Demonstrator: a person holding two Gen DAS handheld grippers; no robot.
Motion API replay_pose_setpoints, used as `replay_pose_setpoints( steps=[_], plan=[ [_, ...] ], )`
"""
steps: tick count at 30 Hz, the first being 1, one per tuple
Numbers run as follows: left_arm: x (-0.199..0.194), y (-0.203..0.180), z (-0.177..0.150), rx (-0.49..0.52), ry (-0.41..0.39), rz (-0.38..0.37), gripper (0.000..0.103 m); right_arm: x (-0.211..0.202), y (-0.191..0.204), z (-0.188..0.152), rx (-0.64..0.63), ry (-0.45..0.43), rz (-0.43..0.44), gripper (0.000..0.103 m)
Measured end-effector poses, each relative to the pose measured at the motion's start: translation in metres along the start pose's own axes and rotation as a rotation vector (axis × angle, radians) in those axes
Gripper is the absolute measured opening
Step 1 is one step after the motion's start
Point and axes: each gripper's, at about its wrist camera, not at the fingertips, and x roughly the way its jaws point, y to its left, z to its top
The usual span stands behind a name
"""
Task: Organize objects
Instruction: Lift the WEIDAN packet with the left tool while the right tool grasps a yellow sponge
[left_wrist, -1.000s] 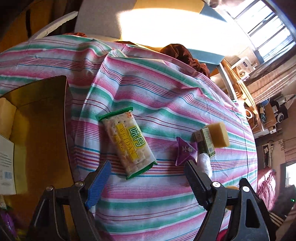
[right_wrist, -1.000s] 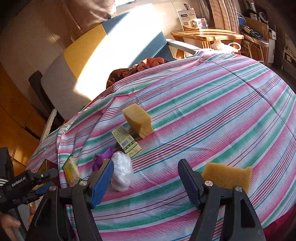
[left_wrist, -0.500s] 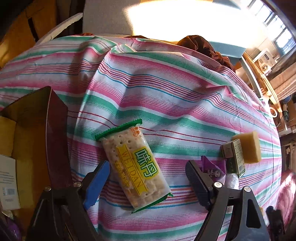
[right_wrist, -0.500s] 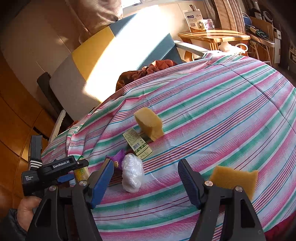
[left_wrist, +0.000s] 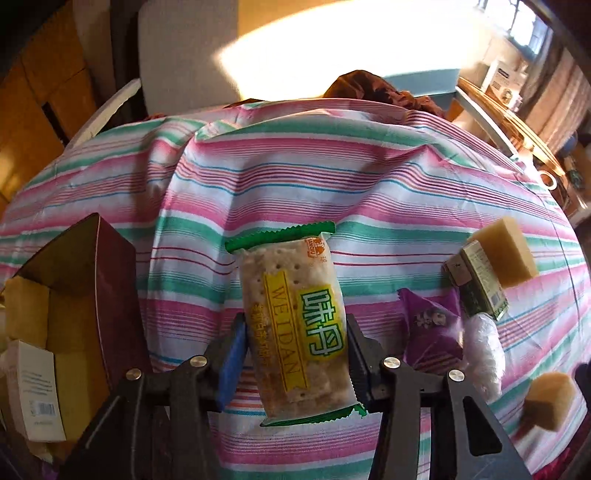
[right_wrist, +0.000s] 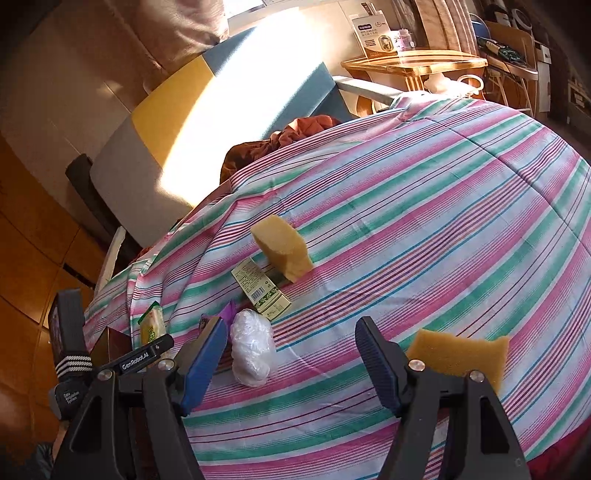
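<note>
The open cardboard box (left_wrist: 74, 295) at the left of the striped desk (left_wrist: 369, 184) holds a yellow sponge (left_wrist: 26, 310) and a white carton (left_wrist: 33, 391); the left gripper (left_wrist: 295, 354) has its jaws closed against both sides of the cracker packet (left_wrist: 295, 317); the right gripper (right_wrist: 291, 354) hangs wide open with nothing in it, the white plastic wad (right_wrist: 251, 347) lying between its jaws; two sponges (right_wrist: 282, 247) (right_wrist: 461, 354), one green carton (right_wrist: 260, 288) and one purple pouch (left_wrist: 430, 328) lie on the cloth.

left tongs (left_wrist: 295, 363) | advanced, narrowed | now clamping cracker packet (left_wrist: 295, 317), previously open
</note>
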Motion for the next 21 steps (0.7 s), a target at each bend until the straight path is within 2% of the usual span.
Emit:
replay_pose_setpoints(
  steps=[7, 12, 13, 15, 20, 21],
  plan=[
    [-0.027, -0.027, -0.072, 0.196, -0.040, -0.096, 0.050, -0.012, -0.029, 0.006, 0.122, -0.057, -0.017, 0.073],
    [-0.039, -0.036, -0.129, 0.272, -0.087, -0.144, 0.050, -0.032, -0.045, 0.011, 0.202, -0.153, 0.041, 0.073],
    [-0.035, -0.037, -0.135, 0.286, -0.082, -0.148, 0.050, -0.035, -0.048, 0.012, 0.222, -0.168, 0.054, 0.073],
    [-0.034, -0.045, -0.142, 0.318, -0.135, -0.123, 0.050, -0.038, -0.057, 0.012, 0.272, -0.182, 0.086, 0.073],
    [-0.028, -0.047, -0.142, 0.326, -0.172, -0.124, 0.050, -0.042, -0.088, 0.009, 0.427, -0.205, 0.158, 0.072],
    [-0.028, -0.047, -0.142, 0.335, -0.182, -0.121, 0.050, -0.043, -0.094, 0.008, 0.462, -0.212, 0.175, 0.069]
  ],
)
